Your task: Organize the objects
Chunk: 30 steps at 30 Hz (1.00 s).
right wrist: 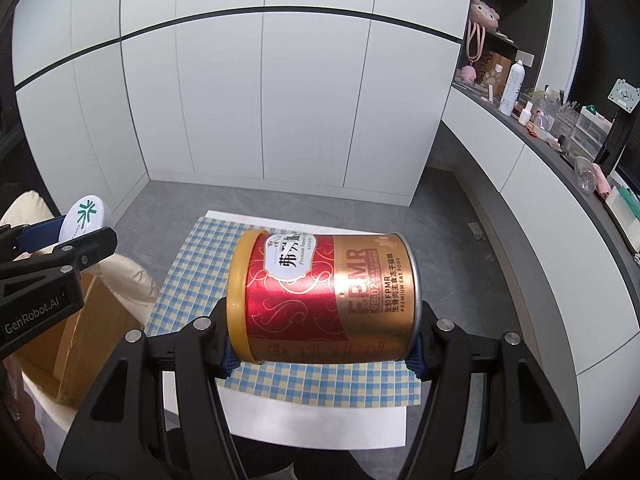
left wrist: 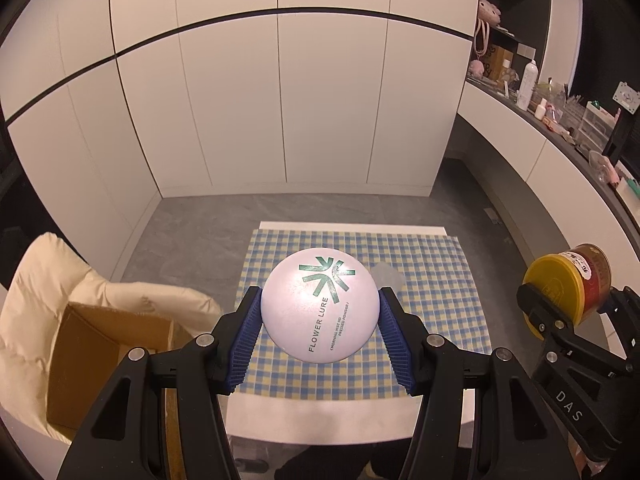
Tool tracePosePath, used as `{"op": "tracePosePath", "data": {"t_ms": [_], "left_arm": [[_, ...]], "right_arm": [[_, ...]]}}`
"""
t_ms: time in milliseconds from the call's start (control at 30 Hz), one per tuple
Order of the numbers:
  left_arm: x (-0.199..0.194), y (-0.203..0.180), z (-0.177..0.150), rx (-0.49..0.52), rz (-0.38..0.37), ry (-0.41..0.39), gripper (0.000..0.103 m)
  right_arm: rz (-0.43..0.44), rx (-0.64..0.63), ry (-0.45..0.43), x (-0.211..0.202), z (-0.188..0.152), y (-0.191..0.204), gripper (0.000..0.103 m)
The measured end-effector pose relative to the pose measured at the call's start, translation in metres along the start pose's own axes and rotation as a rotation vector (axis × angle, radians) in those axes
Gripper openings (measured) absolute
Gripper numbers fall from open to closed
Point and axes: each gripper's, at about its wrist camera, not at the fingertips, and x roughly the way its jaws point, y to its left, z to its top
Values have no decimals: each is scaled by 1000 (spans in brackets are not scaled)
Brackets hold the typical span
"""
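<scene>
Surroundings: an open cardboard box (left wrist: 108, 360) stood at the left, below and beside the table, with a cream padded jacket (left wrist: 52, 300) draped round its far side. In the right wrist view the left gripper's black finger crossed in front of the box, hiding part of it. A grey patch (left wrist: 387, 276) lay on the cloth just behind the compact; what it was could not be told.

Held items: the left gripper (left wrist: 319, 316) was clamped on a pale pink round compact (left wrist: 319, 310), blue pads (left wrist: 248, 336) pressing its left and right edges. The compact was held above the cloth, domed lid facing the camera, its green emblem toward the far side and its lettering running from near to far. The right gripper (right wrist: 322, 336) was clamped on a cat food can (right wrist: 324, 296), one finger at each end. The can lay on its side above the cloth, long axis running left to right, yellow lid (right wrist: 240, 292) to the left, metal base to the right, slightly tilted.

Surface and room: a white table (left wrist: 340, 416) carried a blue-and-yellow checked cloth (left wrist: 436, 280). The floor (left wrist: 192, 232) was grey tile. White cabinet doors (left wrist: 280, 100) filled the back wall. A dark counter (right wrist: 560, 148) along the right held bottles, clear boxes and small clutter, with shelves above.
</scene>
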Motion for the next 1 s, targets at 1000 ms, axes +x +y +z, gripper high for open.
{"op": "tracePosePath", "data": {"t_ms": [1000], "left_arm": [[-65, 42, -114, -32, -3, 33, 57]], "right_arm": [[113, -76, 8, -93, -111, 49, 64]]}}
